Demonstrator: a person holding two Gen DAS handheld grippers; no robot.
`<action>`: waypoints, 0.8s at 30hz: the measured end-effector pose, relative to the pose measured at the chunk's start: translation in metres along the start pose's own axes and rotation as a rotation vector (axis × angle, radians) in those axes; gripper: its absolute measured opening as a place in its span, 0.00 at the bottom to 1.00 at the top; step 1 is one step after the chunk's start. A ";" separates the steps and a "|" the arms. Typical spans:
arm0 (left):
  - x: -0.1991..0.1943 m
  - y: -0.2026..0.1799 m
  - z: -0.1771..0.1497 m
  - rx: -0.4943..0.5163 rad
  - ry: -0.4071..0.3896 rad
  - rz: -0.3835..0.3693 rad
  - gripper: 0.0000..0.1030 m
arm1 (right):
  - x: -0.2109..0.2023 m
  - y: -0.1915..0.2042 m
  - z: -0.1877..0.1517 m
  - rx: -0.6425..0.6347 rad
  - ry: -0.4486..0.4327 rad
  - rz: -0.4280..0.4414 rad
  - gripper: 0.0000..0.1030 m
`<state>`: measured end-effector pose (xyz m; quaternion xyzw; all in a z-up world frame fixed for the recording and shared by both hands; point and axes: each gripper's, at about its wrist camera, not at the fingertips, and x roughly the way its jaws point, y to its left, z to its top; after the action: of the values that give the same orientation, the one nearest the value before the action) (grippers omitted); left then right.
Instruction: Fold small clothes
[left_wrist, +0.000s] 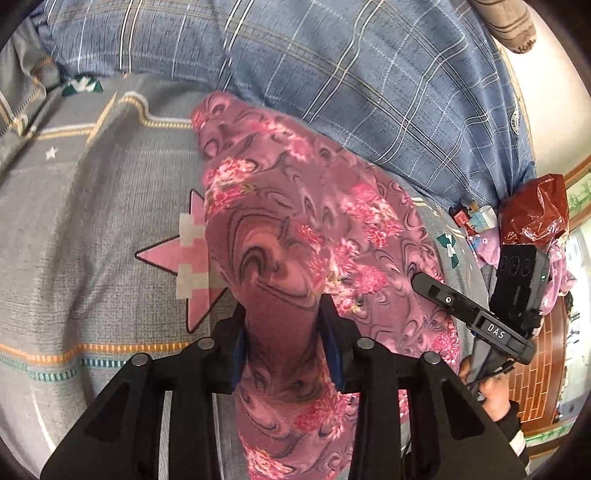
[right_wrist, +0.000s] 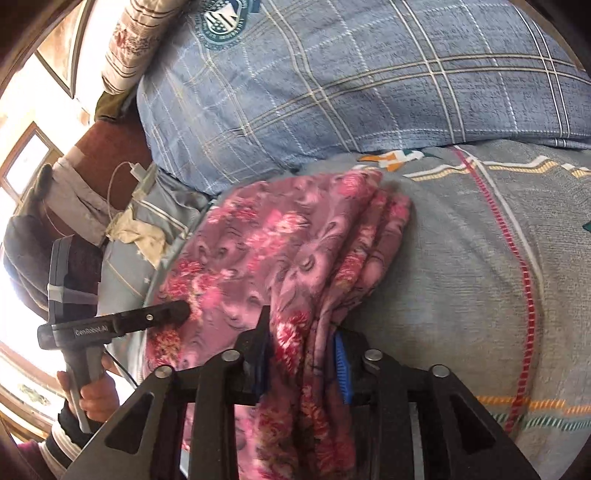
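Observation:
A pink floral garment (left_wrist: 295, 221) lies on the grey bedsheet (left_wrist: 92, 221), reaching up to a blue plaid pillow. My left gripper (left_wrist: 282, 314) is shut on the garment's near edge, with cloth bunched between the blue pads. In the right wrist view the garment (right_wrist: 258, 240) lies in stacked folds. My right gripper (right_wrist: 301, 332) is shut on its near edge, cloth draping down between the fingers. Each gripper shows in the other's view, the right (left_wrist: 421, 282) and the left (right_wrist: 183, 310), tips at the garment.
A blue plaid pillow (left_wrist: 332, 74) lies behind the garment. A red plastic bag (left_wrist: 535, 210) and small items sit at the bed's right edge. A charger cable (right_wrist: 129, 173) and a crumpled cloth (right_wrist: 136, 232) lie by the brown headboard (right_wrist: 114, 147).

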<state>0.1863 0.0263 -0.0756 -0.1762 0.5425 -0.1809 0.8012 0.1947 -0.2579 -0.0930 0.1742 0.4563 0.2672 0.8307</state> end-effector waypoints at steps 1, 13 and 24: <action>0.003 0.004 -0.001 -0.012 0.007 -0.010 0.39 | 0.001 -0.006 -0.001 -0.005 -0.002 -0.013 0.43; -0.028 0.008 -0.015 -0.022 -0.059 0.046 0.52 | -0.027 -0.004 -0.005 0.046 -0.054 -0.089 0.57; -0.066 -0.035 -0.109 0.224 -0.165 0.431 0.82 | -0.077 0.038 -0.076 0.072 0.111 -0.438 0.86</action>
<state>0.0582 0.0180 -0.0431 0.0193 0.4767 -0.0498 0.8775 0.0853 -0.2706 -0.0619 0.0855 0.5376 0.0731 0.8356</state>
